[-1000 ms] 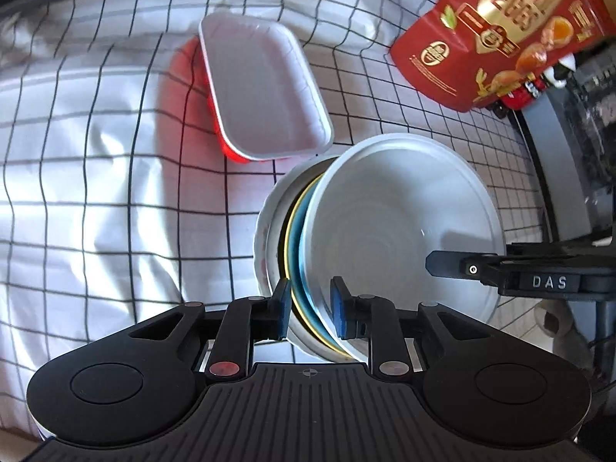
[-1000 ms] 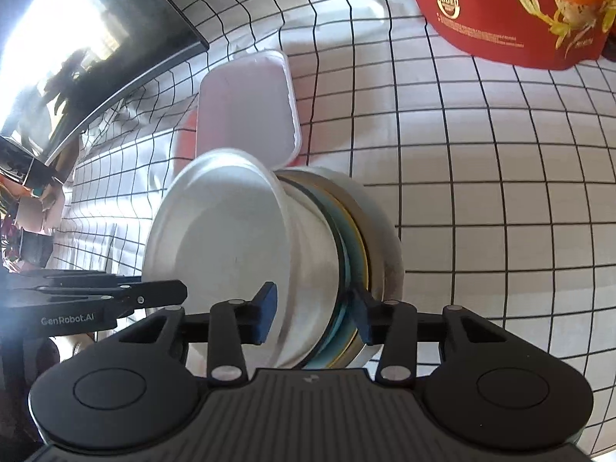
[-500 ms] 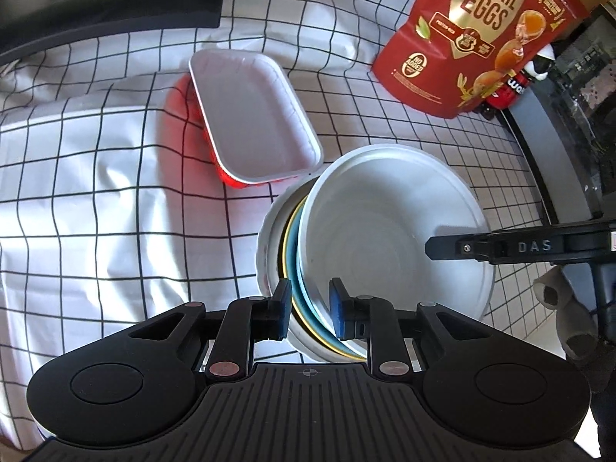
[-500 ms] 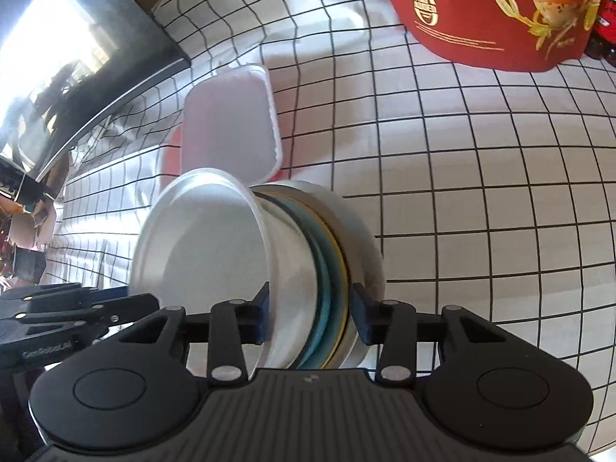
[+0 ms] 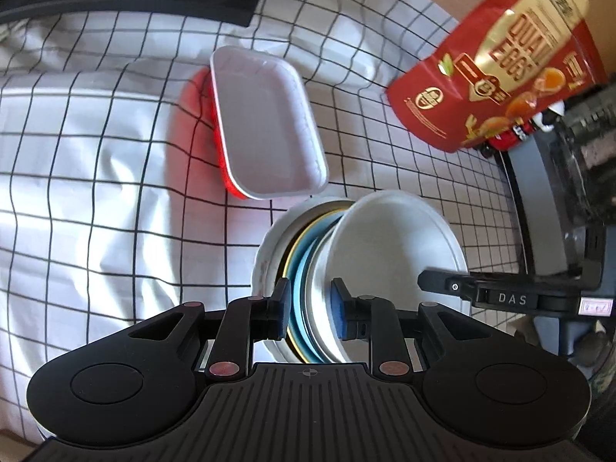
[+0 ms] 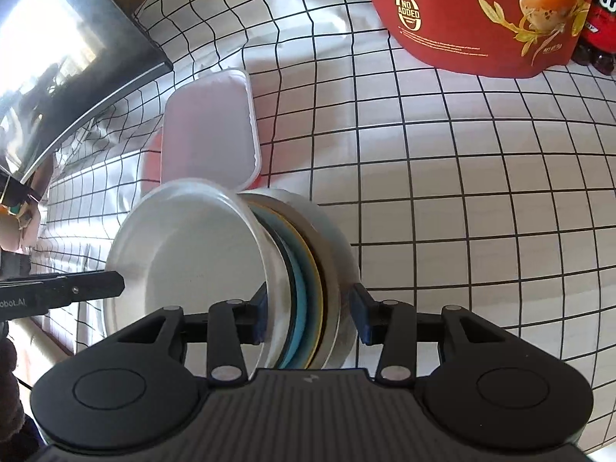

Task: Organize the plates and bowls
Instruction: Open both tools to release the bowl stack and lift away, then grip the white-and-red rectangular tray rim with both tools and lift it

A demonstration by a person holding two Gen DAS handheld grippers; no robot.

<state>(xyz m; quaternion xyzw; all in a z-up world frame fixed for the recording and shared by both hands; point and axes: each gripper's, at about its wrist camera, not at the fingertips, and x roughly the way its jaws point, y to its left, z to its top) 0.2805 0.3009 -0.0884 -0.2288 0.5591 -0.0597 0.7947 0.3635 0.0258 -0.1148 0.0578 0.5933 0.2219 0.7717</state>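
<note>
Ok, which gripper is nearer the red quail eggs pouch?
Right. The right gripper clamps the stack of dishes on the side facing the pouch; the left gripper, jaws just eased open around the same stack, sits on the far side.

Open checked cloth (image 6: 481,200) right of the stacked dishes (image 6: 308,254) (tray (image 6: 210,131) crowds behind, pouch (image 6: 481,19) farther).

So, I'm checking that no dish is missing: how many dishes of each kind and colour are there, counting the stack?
White bowl: 1
Blue plate: 1
Yellow plate: 1
White plate: 1
Rectangular tray: 1
Total: 5
</note>
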